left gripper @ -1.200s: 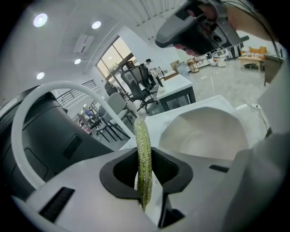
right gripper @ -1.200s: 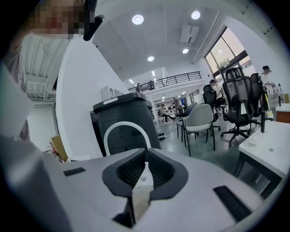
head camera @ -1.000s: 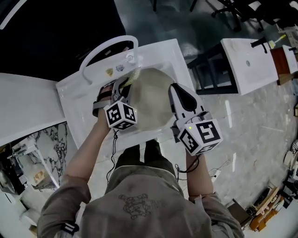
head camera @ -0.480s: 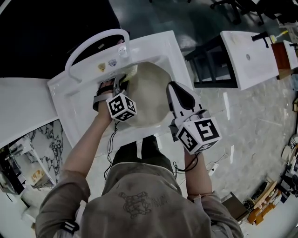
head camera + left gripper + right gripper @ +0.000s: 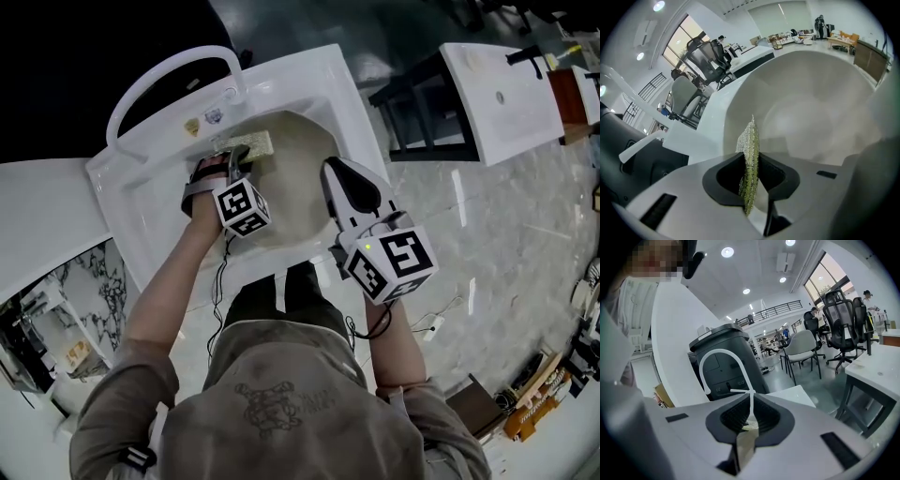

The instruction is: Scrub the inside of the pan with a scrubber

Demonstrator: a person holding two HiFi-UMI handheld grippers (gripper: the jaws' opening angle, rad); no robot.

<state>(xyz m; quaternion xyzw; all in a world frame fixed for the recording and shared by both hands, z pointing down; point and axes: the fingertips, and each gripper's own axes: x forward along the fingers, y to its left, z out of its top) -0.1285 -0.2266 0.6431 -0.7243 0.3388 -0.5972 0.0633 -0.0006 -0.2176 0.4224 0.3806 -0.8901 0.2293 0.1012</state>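
Left gripper (image 5: 232,157) jaws clamped; right gripper (image 5: 333,173) jaws clamped; both arms outstretched.

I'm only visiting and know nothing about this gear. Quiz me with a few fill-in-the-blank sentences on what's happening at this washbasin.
1. The left gripper is shut on a thin green and silver ____.
2. The right gripper is shut on the edge of a round beige ____.
3. That beige vessel sits inside a white ____.
4. The arched faucet behind it is coloured ____.

Missing words: scrubber; pan; sink; white.
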